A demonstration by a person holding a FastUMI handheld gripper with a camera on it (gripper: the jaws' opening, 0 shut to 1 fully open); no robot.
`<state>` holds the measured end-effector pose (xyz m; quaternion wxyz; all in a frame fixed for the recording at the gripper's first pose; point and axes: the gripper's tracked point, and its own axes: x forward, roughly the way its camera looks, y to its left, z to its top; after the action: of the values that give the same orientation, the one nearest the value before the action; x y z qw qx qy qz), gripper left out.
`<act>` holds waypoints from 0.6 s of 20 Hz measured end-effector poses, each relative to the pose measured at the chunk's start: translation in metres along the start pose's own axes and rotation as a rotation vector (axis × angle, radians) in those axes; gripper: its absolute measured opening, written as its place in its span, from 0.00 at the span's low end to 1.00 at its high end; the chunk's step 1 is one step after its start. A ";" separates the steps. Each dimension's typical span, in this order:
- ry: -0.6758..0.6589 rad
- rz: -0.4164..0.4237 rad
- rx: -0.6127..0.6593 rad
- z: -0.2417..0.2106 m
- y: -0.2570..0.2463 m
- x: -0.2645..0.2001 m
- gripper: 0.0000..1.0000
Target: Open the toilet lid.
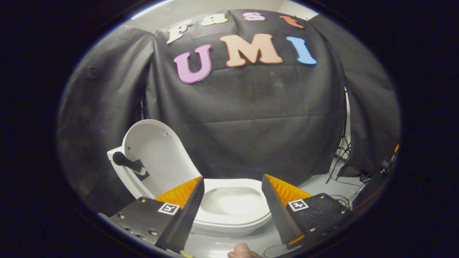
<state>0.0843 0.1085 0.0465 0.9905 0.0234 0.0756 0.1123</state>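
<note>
A white toilet (pixel 233 215) stands on the floor just beyond my fingers. Its lid (pixel 157 157) is raised, standing upright and leaning back to the left, with a dark handle piece (pixel 131 165) stuck on its inner face. The seat ring and the bowl (pixel 231 200) lie uncovered between my two fingers. My gripper (pixel 233 186) is open, its fingers wide apart with nothing held between them, hovering above the front of the bowl and apart from the lid.
Black cloth walls close the booth behind and beside the toilet. A thin stand with cables (pixel 339 157) is at the right on the pale floor (pixel 322 184). A fingertip of a person's hand (pixel 242 251) shows just below the fingers.
</note>
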 end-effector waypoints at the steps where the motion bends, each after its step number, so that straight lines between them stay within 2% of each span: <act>1: 0.002 0.000 -0.007 -0.001 -0.001 0.000 0.94; 6: -0.001 0.006 -0.025 -0.002 -0.003 0.001 0.94; 12: -0.016 0.000 0.012 0.003 -0.007 0.006 0.94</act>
<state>0.0926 0.1030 0.0482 0.9910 0.0300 0.0683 0.1115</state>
